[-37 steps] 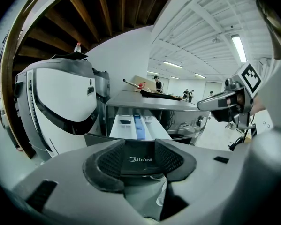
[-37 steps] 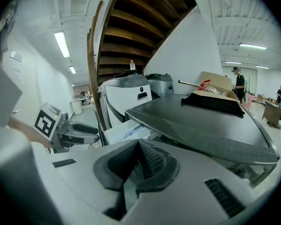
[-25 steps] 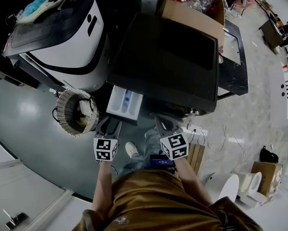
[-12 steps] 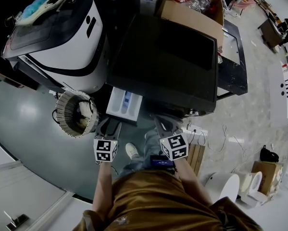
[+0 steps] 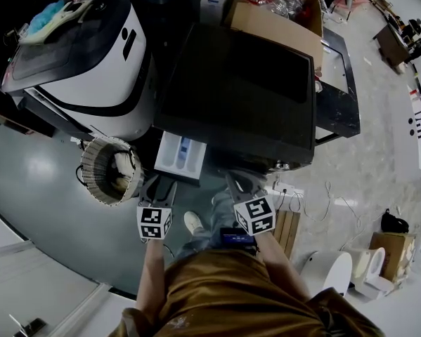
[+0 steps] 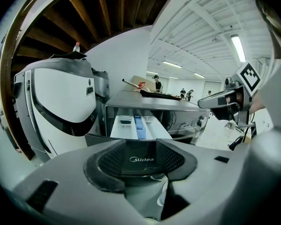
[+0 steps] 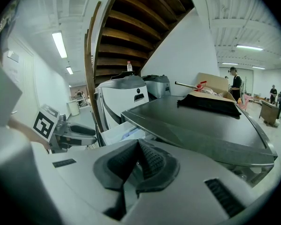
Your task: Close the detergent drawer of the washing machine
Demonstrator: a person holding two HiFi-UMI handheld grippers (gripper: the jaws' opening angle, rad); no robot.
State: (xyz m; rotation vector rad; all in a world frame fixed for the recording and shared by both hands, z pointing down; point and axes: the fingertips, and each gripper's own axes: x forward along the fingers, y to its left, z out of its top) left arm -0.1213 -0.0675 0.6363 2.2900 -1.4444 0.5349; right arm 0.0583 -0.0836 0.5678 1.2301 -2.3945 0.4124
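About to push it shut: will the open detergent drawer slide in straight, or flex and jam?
The detergent drawer looks like rigid moulded plastic, so it probably won't flex. It stands pulled well out, so an off-centre push might skew it; the left gripper faces its front about squarely.

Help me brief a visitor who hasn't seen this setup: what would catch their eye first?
The big dark washing machine fills the middle of the head view, its white detergent drawer pulled out at the front left. The left gripper, jaws apart, sits just before the drawer's front; the right gripper, shut, is off to its right.
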